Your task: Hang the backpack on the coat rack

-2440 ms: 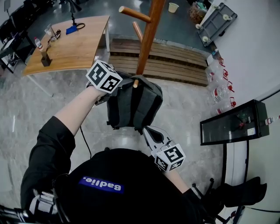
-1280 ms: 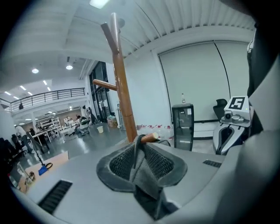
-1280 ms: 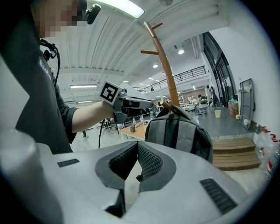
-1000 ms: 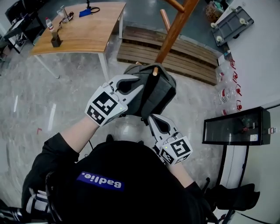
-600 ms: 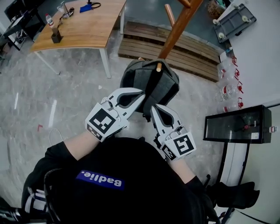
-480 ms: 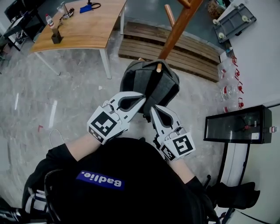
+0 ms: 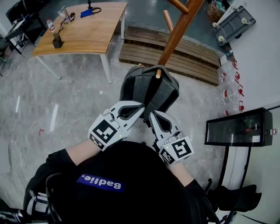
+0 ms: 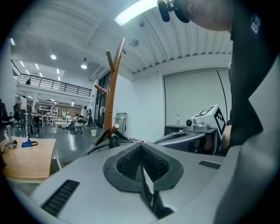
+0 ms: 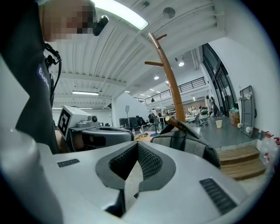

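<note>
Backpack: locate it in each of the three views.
Head view: backpack upper centre, hanging on a peg.
Left gripper view: backpack left of centre.
Right gripper view: backpack right of centre.
Shared landmark: the wooden coat rack pole.

Bright, even indoor light came from ceiling strip lights [image 9: 120, 13]. The polished floor [image 7: 53, 118] showed pale glare streaks. Both gripper views were fisheye-bent, with dark corners.
</note>
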Available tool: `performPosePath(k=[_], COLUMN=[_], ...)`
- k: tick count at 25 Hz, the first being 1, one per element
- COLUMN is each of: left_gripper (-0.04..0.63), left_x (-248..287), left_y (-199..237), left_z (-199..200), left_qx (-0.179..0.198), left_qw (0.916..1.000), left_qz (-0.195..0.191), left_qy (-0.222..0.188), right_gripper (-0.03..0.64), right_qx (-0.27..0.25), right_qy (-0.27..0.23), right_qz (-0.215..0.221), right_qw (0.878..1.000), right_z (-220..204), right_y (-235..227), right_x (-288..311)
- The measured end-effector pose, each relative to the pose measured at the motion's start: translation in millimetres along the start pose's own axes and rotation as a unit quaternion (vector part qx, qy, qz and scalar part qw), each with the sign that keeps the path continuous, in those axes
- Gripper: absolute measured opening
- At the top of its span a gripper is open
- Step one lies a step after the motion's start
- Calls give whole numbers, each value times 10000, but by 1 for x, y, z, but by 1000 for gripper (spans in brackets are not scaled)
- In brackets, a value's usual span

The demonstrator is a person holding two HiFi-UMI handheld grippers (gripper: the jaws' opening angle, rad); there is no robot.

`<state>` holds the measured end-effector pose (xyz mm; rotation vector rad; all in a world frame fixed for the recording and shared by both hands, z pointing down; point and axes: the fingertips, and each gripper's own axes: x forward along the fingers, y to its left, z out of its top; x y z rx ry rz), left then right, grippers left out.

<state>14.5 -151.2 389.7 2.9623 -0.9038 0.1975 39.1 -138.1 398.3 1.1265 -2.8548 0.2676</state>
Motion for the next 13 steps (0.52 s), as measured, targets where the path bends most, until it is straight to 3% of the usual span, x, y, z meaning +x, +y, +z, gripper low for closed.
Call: performPosePath(k=[13], left_gripper=[9], left_x=[0], left_y=[3], left_z=[-2], left_qx=[-39], left_qw=[10000], left_qz=[50], left_qy=[2], right_gripper=[6], right_qx=[32], right_qy=[25], right_qz=[39], right_qw=[10000], right_z=[-2], right_y=[-3], right_x=[4])
